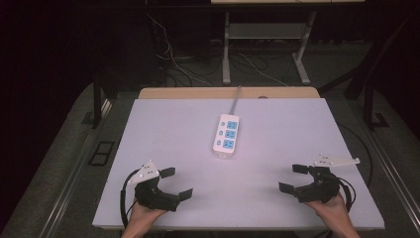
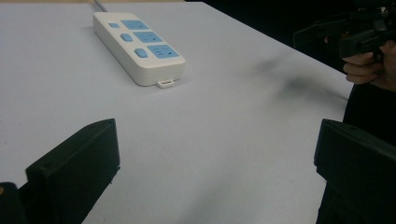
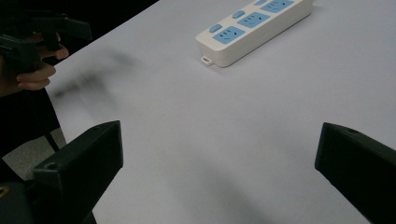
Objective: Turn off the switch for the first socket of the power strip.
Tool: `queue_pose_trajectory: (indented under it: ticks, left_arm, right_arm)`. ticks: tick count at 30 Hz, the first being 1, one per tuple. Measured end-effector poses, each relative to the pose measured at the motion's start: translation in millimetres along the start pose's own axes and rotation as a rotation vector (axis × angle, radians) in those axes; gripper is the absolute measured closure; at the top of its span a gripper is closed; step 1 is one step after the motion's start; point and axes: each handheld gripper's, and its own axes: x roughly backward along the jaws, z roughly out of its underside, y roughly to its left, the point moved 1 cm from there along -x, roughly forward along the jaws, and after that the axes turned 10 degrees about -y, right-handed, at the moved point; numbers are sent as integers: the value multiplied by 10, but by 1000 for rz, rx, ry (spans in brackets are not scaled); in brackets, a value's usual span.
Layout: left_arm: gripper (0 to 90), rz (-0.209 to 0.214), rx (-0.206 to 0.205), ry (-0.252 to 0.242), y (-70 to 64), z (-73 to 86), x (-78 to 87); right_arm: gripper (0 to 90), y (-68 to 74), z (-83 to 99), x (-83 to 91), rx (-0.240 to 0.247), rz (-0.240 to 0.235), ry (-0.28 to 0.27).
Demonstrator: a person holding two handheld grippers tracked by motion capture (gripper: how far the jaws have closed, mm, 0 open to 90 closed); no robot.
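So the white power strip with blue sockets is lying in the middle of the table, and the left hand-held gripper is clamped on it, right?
Not quite. The power strip does lie mid-table, but the left hand-held gripper is open and well apart from it, near the table's front edge, as the high view shows.

Left gripper (image 1: 176, 183) black, blocky matte body, two flat rectangular fingers (image 2: 74, 163) with squared tips, small hole in one face; grey three-cornered plate on top with small dark dots, black cable looping off its rear. Right gripper (image 1: 294, 177) same black build, same slab fingers (image 3: 81, 156), pale grey triangular plate with tiny red marks, black cable looping behind. Forearms bare, no sleeves or gloves in view
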Motion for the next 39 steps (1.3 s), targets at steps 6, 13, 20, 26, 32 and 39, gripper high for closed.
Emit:
queue_pose_trajectory:
  ticks: [6,13,20,26,32,39]
  left_arm:
    - [0,1,5,-1,7,2,5]
    - [0,9,7,8,5,5,0]
    - [0,20,6,18,-5,3,-11]
    - [0,34,1,36,-36,-29,-40]
    - [0,31,-17,73,-44,-73,-71]
    - [0,36,-34,124,-31,-167,-111]
  right_arm:
    - [9,8,6,-4,8,-1,10]
    - [9,3,18,-17,8,6,21]
    - [8,1,30,-39,6,5,37]
    - [8,-1,36,-52,11,-2,49]
    - [8,-4,37,-62,12,-4,54]
    - [8,-10,41,-58,9,-1,56]
